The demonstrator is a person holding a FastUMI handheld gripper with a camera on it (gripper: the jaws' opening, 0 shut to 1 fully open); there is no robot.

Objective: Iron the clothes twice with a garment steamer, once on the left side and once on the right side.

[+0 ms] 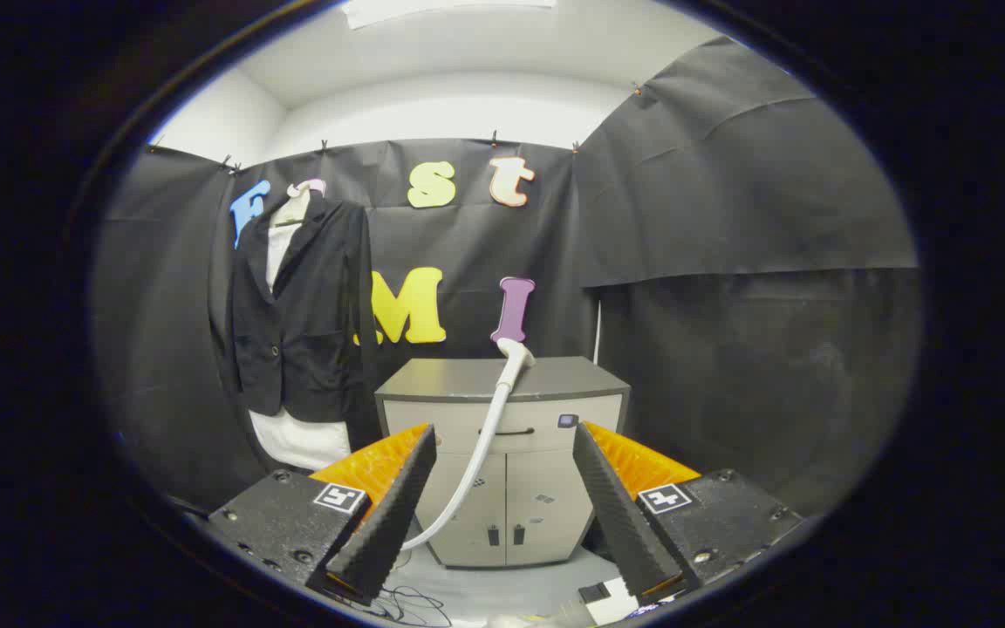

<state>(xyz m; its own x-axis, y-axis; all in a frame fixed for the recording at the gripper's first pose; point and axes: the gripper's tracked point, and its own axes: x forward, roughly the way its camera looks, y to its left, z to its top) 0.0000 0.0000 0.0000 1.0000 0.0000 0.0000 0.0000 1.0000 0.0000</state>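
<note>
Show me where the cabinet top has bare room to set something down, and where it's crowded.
The grey cabinet top is bare left of the steamer head, toward the hanging black blazer, and also right of it. Crowded spot: the middle, where the head rests and its hose drops down the front. The open gripper holds nothing.

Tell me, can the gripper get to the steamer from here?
Probably yes. The gripper is open with nothing between its fingers, and the steamer lies on the cabinet straight ahead, beyond the fingers. Nothing stands between them; its hose hangs down the front.
</note>
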